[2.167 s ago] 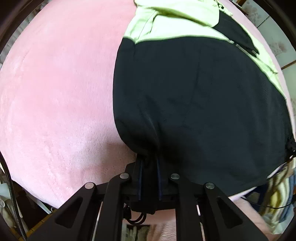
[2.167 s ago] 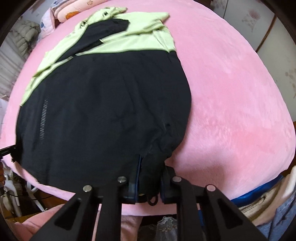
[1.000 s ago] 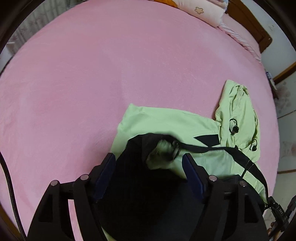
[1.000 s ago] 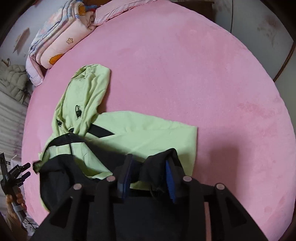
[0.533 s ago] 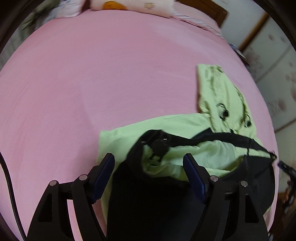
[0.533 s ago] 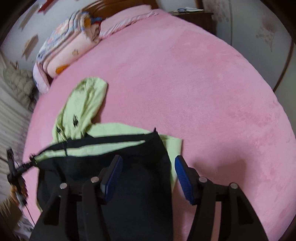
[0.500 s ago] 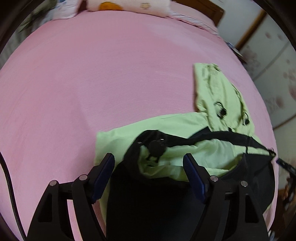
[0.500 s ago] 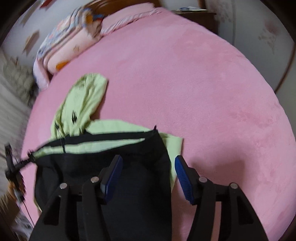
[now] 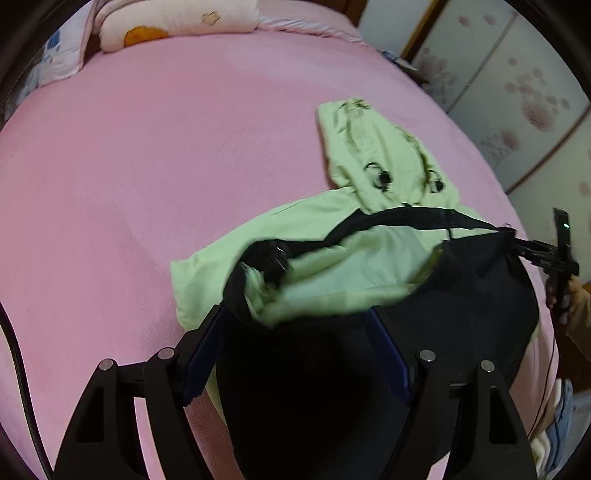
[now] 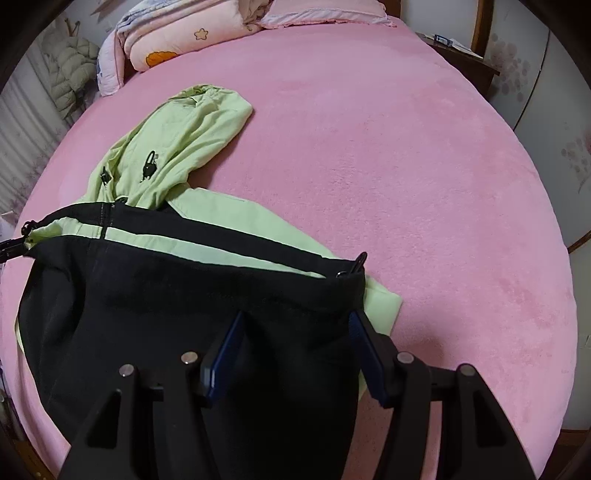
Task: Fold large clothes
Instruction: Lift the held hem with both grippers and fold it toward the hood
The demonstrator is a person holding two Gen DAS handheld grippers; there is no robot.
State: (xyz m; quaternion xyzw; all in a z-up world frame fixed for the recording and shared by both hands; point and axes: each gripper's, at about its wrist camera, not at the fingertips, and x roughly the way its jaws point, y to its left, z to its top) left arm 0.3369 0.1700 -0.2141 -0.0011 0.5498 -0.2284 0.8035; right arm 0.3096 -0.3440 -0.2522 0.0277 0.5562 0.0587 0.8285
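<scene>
On the pink bed (image 10: 406, 147), the black-and-green hooded jacket (image 10: 184, 295) lies spread near the foot edge, black lower half laid up over the green chest, so I judge the first bottom-to-top fold is down. The green hood (image 10: 177, 147) sticks out beyond the fold, toward the pillows (image 10: 177, 33).

My left gripper (image 9: 297, 350) and right gripper (image 10: 293, 350) both hover over the black panel, fingers spread wide, nothing held. I read that as release at the hem corners.

Right view shows the hem edge straight, with a cord toggle (image 10: 358, 264) at its corner. Left view alone shows its corner bunched and blurred, green lining exposed; it also catches the other gripper at the jacket's far edge.
</scene>
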